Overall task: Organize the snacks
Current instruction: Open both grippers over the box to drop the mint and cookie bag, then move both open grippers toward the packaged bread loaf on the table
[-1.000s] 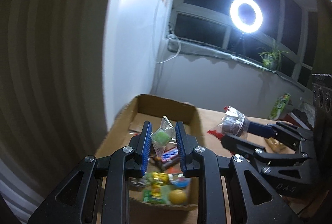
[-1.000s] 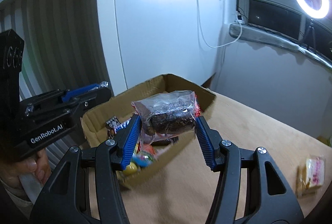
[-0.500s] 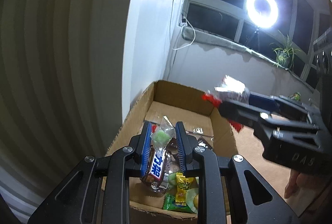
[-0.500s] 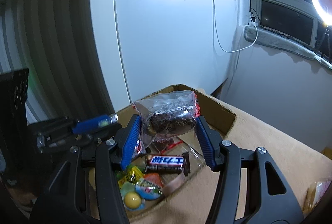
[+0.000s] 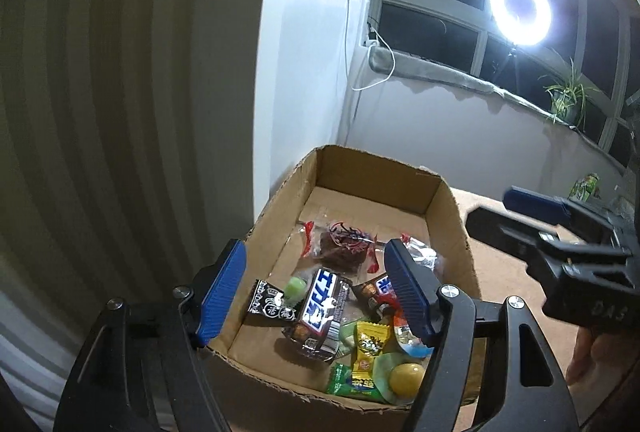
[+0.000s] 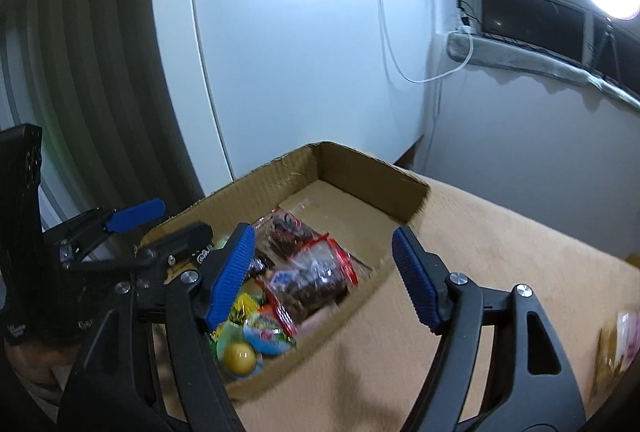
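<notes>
An open cardboard box (image 5: 436, 192) holds several wrapped snacks, among them a chocolate bar (image 5: 322, 306) and a yellow ball candy (image 5: 406, 376). Over the box's near end, my left gripper (image 5: 316, 288) has its jaws opening and nothing between the pads. The green candy in its clear wrapper (image 5: 295, 287) lies in the box below. My right gripper (image 6: 324, 274) hangs over the box (image 6: 360, 168), jaws opening. A blurred dark pastry bag (image 6: 316, 278) sits below them, free of both pads. The left gripper (image 6: 160, 228) shows at the left of the right wrist view.
The box stands in the corner of a tan table (image 6: 500, 252) against a white wall. A pale snack pack (image 6: 618, 344) lies at the table's right, a green packet (image 5: 586, 188) farther back. A person's hand (image 5: 592, 364) holds the right gripper (image 5: 560, 236).
Both grippers have opened. The green candy left the left gripper and lies in the box. The pastry bag came out of the right gripper, which moved over the box.
</notes>
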